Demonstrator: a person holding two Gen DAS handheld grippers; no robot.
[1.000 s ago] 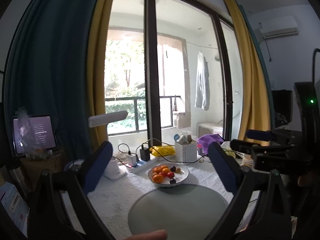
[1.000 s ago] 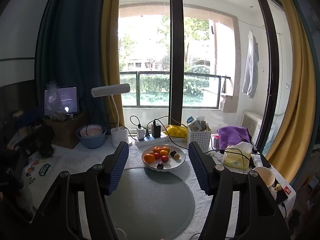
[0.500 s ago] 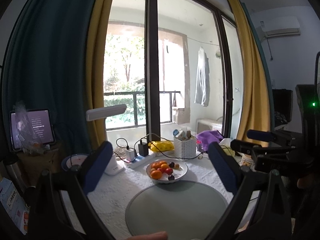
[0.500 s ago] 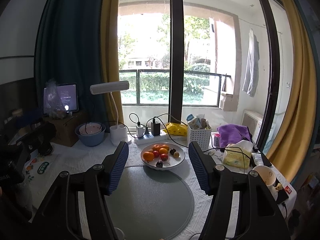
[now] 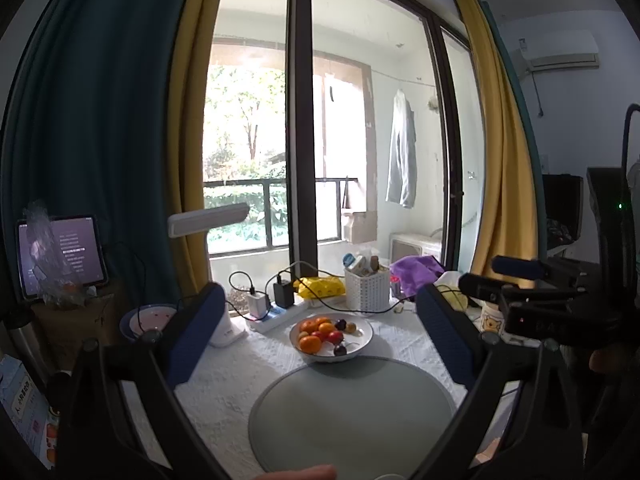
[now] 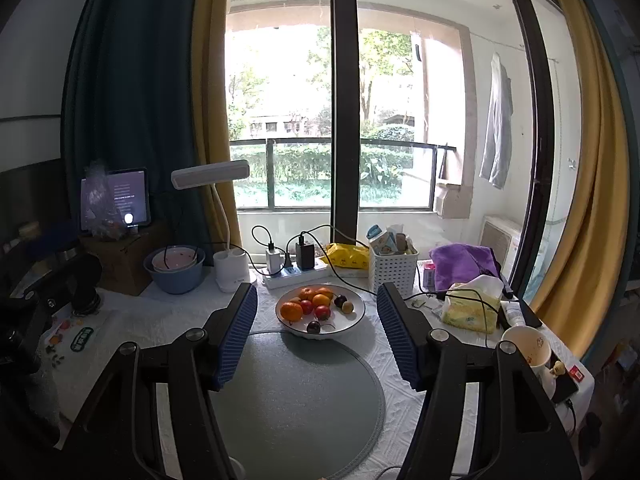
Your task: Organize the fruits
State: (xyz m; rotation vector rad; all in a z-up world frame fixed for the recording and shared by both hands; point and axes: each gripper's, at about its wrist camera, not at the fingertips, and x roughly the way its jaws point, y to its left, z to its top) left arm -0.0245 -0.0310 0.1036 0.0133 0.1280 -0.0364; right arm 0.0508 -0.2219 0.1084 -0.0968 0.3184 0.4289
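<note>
A white bowl [image 5: 362, 342] [image 6: 354, 322] holds several fruits: oranges [image 6: 291, 311], red fruits [image 6: 322, 312] and dark plums [image 6: 313, 326]. It stands on the white cloth just beyond a round grey mat [image 5: 352, 408] [image 6: 296, 404]. My left gripper [image 5: 320, 340] is open and empty, held above the mat with the bowl between its fingers in view. My right gripper [image 6: 316, 332] is open and empty, also above the mat and short of the bowl. The right gripper's body shows at the right of the left wrist view [image 5: 560, 312].
Behind the bowl lie a power strip with chargers [image 6: 296, 270], a white basket [image 6: 392, 270], a yellow bag [image 6: 348, 256] and a desk lamp [image 6: 230, 268]. A blue bowl [image 6: 176, 272] stands left. A tissue pack [image 6: 474, 306], purple cloth [image 6: 464, 262] and mug [image 6: 528, 348] stand right.
Both views have tilted up a little, so the bowl and mat sit slightly lower and nearer. Both grippers stay open and empty.
</note>
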